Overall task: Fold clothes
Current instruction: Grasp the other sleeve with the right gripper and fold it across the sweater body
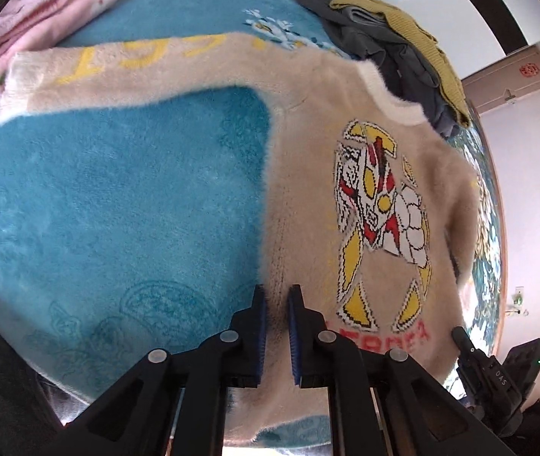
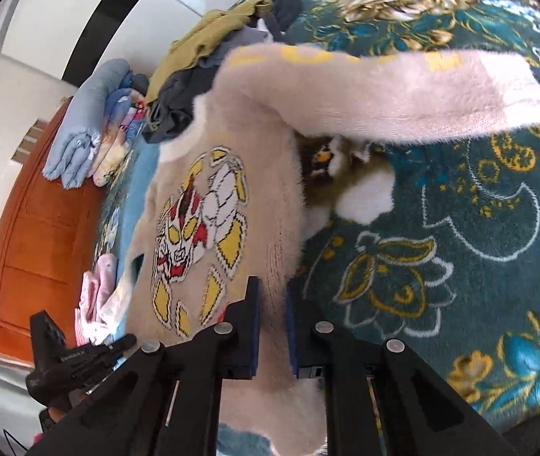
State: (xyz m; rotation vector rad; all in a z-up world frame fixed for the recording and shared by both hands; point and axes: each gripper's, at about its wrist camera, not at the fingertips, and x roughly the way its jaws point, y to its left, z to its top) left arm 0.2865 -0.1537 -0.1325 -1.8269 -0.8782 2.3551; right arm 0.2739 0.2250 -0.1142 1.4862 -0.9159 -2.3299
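We see a fuzzy beige knitted sweater with a red, yellow and white armoured hero figure on its chest, spread over a plush blue and dark teal floral blanket that covers a bed. The sweater is our landmark.

At its lower left edge, the left tool has its 2 black fingers with blue pads pressed together on a fold of the sweater's fabric. At its lower right edge, the right tool is likewise clamped on the sweater's side hem, fur bunched between its pads.

1 sleeve with yellow lettering reaches out flat from the sweater's left shoulder. The other sleeve stretches from the right shoulder, and seems raised off the blanket.

Beyond the sweater's white collar lies a heap of dark grey and mustard yellow clothes. Past the left sleeve's cuff sits a soft pink folded garment. Farther off on the sweater's left side, pale blue folded bedding rests against an orange wooden board.
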